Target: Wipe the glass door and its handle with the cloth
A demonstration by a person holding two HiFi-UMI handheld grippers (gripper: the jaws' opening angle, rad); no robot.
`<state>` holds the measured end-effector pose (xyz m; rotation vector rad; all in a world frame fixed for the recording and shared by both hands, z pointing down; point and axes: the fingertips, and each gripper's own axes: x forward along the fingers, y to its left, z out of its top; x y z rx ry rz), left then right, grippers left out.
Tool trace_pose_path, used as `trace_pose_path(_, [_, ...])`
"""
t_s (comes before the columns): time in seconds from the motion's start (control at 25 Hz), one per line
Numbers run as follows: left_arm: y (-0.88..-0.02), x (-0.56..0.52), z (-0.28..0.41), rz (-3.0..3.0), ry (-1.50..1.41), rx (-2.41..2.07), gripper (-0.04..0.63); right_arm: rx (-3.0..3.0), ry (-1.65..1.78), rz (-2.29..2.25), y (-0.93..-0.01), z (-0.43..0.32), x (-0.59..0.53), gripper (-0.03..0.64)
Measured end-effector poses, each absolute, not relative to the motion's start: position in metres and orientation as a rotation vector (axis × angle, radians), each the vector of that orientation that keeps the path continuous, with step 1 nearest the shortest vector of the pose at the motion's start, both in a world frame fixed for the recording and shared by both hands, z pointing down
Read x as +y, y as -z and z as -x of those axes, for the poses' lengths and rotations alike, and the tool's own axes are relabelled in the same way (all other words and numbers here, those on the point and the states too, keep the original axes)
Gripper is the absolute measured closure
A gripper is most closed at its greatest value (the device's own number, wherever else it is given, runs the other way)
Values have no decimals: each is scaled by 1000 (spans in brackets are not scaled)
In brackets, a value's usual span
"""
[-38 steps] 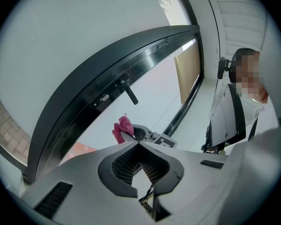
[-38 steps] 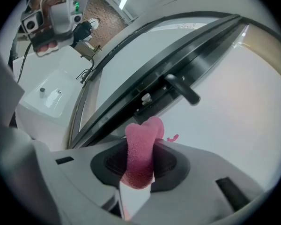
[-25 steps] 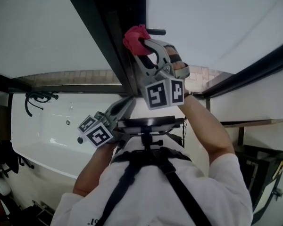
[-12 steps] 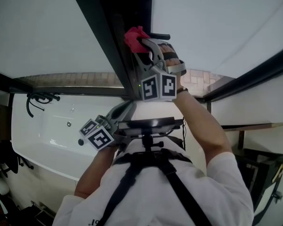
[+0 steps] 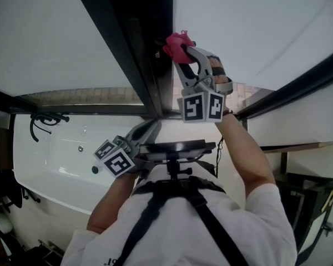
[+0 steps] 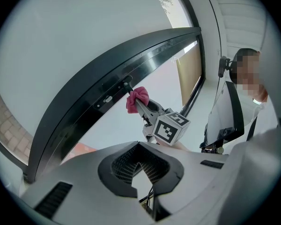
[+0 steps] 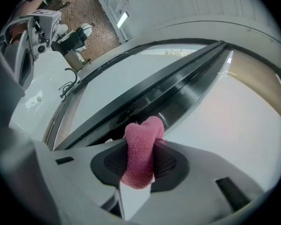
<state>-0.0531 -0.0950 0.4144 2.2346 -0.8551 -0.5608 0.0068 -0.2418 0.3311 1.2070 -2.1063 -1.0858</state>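
Pink terry cloth [image 5: 177,41], bunched, sits at 12 o'clock in the head view, pinched in the tips of the right gripper [image 5: 181,50]. The wad presses against the dark metal frame of the glass door [image 5: 130,54], at the edge where the frame meets the pale pane. The left gripper [image 5: 153,125] hangs low at 7 o'clock from the right one, well apart from door and cloth, jaws drawn together.

Left gripper view: left gripper [image 6: 140,148] has its jaws closed, with nothing between them. At 12 o'clock beyond them, the cloth [image 6: 136,100] touches the small black door handle [image 6: 126,85] that sticks out of the frame [image 6: 84,111]. The right gripper [image 6: 146,112] holds it there.

Right gripper view: right gripper [image 7: 140,165] is clamped on the cloth [image 7: 143,135], which stands up between the pads. The cloth's top end is on or just beside the handle stub [image 7: 162,119], at 1 o'clock from it. I cannot tell whether the contact is firm.

Judgement: the handle wipe is the step in hand, and no view shows how much of the glass is already done. The next move calls for rubbing round the stub with steady pressure and keeping the clamp tight so the wad does not slip out. Then a sweep out across the pane. The left gripper has no evident job here.
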Motion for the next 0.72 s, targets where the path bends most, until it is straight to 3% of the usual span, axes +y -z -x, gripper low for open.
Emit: trace_pose_path(0.72, [-419,-97,52,-2230,549,-842,607,-2036,876,-1443,-331,-81,-261,507])
